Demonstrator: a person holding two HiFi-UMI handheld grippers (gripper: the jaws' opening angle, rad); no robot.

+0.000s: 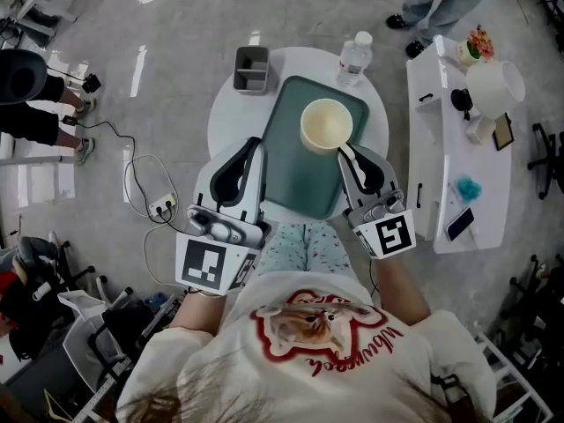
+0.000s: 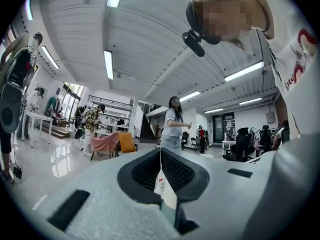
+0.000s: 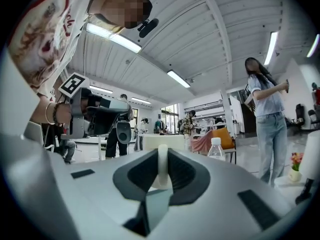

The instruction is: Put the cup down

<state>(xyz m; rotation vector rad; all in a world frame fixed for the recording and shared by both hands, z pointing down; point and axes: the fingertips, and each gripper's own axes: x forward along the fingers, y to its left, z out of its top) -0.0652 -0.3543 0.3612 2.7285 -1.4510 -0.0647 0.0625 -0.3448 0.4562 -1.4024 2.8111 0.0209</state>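
My right hand-held gripper [image 1: 344,152] pinches the white handle [image 3: 162,166] of the cream cup [image 1: 326,126], which is plain and round and sits at the far right corner of the green tray [image 1: 300,188]. The cup stands upright, mouth up, handle towards me. My left hand-held gripper [image 1: 256,143] is pressed together on a small paper tag [image 2: 160,183].
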